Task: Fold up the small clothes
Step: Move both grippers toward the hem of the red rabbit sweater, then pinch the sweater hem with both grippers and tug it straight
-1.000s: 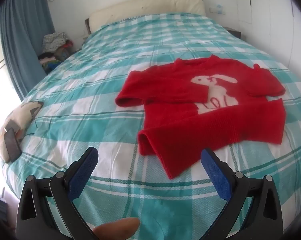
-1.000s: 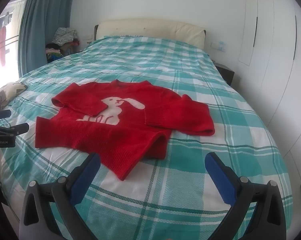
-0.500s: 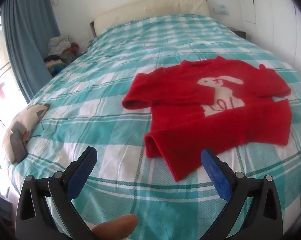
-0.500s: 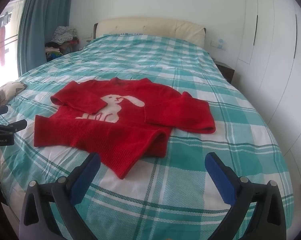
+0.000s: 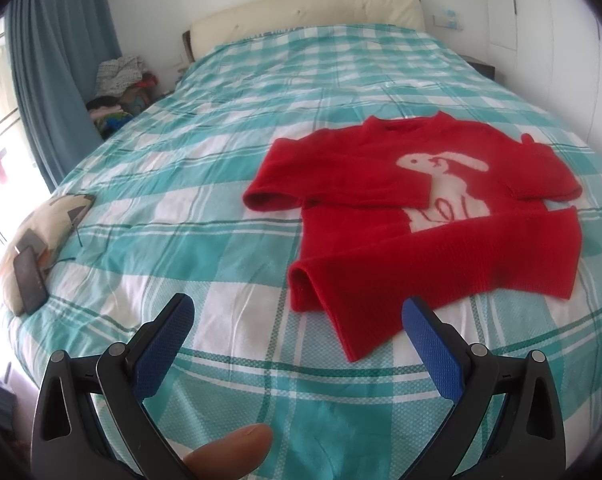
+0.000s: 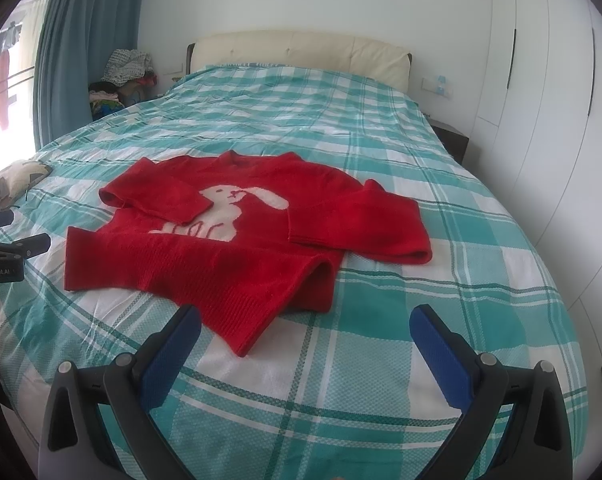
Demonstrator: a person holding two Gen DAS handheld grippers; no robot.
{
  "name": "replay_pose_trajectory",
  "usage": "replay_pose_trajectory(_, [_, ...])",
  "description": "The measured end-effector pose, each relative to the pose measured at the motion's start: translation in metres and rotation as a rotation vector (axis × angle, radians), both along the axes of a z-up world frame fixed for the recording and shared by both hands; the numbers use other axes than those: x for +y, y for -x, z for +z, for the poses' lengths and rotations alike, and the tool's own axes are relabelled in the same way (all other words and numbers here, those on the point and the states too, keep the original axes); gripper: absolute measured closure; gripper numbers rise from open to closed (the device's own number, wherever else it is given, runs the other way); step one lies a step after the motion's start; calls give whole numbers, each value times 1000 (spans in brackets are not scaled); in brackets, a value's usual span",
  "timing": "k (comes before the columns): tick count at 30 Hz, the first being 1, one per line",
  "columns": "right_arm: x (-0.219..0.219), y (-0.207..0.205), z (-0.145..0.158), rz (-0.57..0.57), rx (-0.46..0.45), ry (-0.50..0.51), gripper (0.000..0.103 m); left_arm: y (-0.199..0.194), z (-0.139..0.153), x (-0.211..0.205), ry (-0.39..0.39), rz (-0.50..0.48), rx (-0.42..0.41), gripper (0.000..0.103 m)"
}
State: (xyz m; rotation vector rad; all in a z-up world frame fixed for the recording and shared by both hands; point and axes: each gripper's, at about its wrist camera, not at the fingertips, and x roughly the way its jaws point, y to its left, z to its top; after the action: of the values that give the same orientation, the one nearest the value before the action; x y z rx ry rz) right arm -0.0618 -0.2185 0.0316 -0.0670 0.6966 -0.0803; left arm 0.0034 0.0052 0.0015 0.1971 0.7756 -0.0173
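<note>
item: red sweater (image 6: 237, 240), mid-bed (image 6: 381, 360), both sleeves folded in, near hem corner turned askew. your left claw (image 5: 297, 320) and right claw (image 6: 305, 330) gape wide, empty. remaining: body fold.

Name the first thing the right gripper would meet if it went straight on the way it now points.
Most likely the red rabbit sweater: its near hem corner lies just ahead of the open right gripper, toward its left finger. Depth is unclear, so the checked bedspread might come first.
</note>
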Motion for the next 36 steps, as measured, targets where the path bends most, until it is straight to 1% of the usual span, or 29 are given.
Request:
replay_pose_trajectory(6, [1,-1,-1,0,2,2,0,0,0,0,2,0,2,0])
replay_pose_trajectory(15, [1,-1,-1,-1,0,1,0,-2,-5,1,-3,1,26,0])
replay_pose_trajectory(17, [1,-1,-1,-2,0,2,0,-6,-8,3,10,7,55,0])
replay_pose_trajectory(18, [0,-1,-1,-4,1,3,0,-9,-12,5,14,12,83,0])
replay_pose_trajectory(21, [-4,0,-1,-17,-1,-1,0,-20,-33,14,38,23,227,0])
replay_pose_trajectory(22, [-6,0,0,-21,-2,-5,0,-22,-39,16,53,23,264,0])
replay_pose_trajectory(23, [-7,1,1,-25,-4,-8,0,-23,-43,18,62,32,276,0])
replay_pose_trajectory(25, [-10,1,2,-34,-2,-10,0,-22,-45,20,56,56,269,0])
replay_pose_trajectory(26, [-11,0,1,-39,6,-10,0,-23,-44,21,64,52,268,0])
replay_pose_trajectory(28, [-16,-4,-4,-58,36,-22,0,-28,-45,21,106,40,280,0])
replay_pose_trajectory(30, [-21,-7,-12,-63,74,-69,0,-38,-52,20,189,8,328,0])
replay_pose_trajectory(32, [-27,-12,-21,-57,110,-154,0,-50,-62,17,277,-33,402,1])
replay_pose_trajectory(33, [-28,-15,-27,-51,134,-210,0,-54,-66,16,302,-37,420,1])
replay_pose_trajectory(35, [-31,-25,-42,-44,191,-328,1,-60,-69,12,321,-43,419,2])
replay_pose_trajectory(36, [-30,-32,-51,-40,221,-374,7,-62,-69,9,321,-49,412,5])
